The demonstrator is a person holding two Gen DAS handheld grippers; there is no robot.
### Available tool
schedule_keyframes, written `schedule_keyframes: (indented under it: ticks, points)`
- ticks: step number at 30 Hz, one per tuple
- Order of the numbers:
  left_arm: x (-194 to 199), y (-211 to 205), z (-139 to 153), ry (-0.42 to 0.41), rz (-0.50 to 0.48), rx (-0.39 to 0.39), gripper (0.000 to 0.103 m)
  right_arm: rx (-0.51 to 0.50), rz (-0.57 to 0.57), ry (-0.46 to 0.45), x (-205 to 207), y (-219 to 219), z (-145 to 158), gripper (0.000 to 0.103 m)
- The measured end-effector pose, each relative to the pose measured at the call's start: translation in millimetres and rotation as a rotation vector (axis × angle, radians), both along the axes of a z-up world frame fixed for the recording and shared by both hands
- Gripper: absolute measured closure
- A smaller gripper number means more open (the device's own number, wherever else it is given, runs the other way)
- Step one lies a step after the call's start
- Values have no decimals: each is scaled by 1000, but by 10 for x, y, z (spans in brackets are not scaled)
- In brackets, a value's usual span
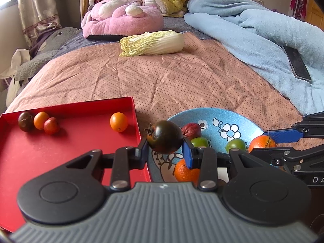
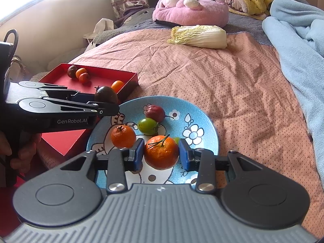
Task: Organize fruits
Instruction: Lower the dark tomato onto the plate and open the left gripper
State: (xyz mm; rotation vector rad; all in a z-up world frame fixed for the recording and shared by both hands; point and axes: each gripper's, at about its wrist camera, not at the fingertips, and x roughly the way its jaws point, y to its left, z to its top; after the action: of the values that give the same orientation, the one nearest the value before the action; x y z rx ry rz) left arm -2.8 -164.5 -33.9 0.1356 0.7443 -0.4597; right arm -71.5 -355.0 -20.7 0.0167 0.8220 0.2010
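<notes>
My left gripper (image 1: 165, 148) is shut on a dark tomato (image 1: 165, 136) and holds it above the gap between the red tray (image 1: 60, 151) and the blue flowered plate (image 1: 232, 119). The tray holds a dark tomato, two small oranges and a red fruit (image 1: 51, 125). My right gripper (image 2: 162, 154) is over the plate (image 2: 202, 113), its blue pads close on both sides of a tangerine (image 2: 161, 151). On the plate also lie a second tangerine (image 2: 123, 136), a green tomato (image 2: 147, 126) and a dark red fruit (image 2: 155, 110). The left gripper with its tomato (image 2: 105, 94) shows in the right wrist view.
Everything sits on a bed with a pink dotted cover (image 1: 172, 77). A napa cabbage (image 1: 151, 43) lies further back. Pink and yellow plush toys (image 1: 121, 16) are at the head. A light blue blanket (image 1: 263, 36) with a phone (image 1: 296, 62) on it fills the right side.
</notes>
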Motion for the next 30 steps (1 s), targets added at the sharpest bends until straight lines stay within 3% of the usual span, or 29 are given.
schedule_keyframes:
  ticks: [18,30]
  points:
    - [-59,-151,-73,17,-93,28,64,-1,-21,8,-36,-114,-39,60]
    - [3,-235,-180,43,-104,59,64,9,-28,11,-45,-140,-74,60]
